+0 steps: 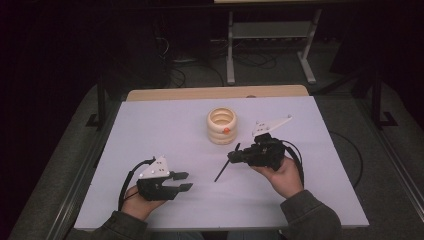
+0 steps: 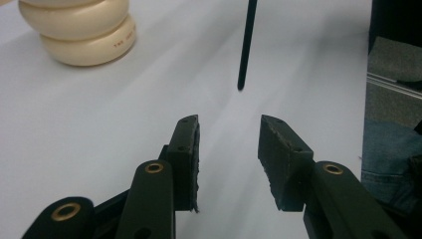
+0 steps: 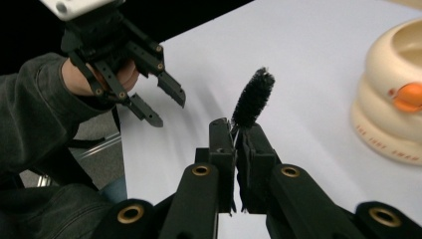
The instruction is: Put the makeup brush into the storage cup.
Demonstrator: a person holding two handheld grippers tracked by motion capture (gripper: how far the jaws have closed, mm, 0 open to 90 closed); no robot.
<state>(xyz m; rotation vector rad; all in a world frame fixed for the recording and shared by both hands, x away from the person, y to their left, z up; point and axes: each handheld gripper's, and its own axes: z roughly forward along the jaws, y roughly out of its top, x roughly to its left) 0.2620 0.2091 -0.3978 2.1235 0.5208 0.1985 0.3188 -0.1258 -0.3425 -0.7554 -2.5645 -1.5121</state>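
From my high view the room beyond is nearly black; only the pale lavender tabletop [image 1: 165,130] is lit, dimly, from above, with a grainy, soft picture. Both gripper views are brighter; shadows there are faint, and the near black jaws look slightly soft.

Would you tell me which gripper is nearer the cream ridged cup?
Right. The right gripper, holding a brush, sits just beside the cup; the left gripper lies farther toward the person.

One camera sits high on my side, looking forward and down over the whole tabletop [image 1: 165,125]. The other two ride low on my tongs, skimming close along the surface. All three share the cream ringed pot [image 1: 221,125] near the far edge.
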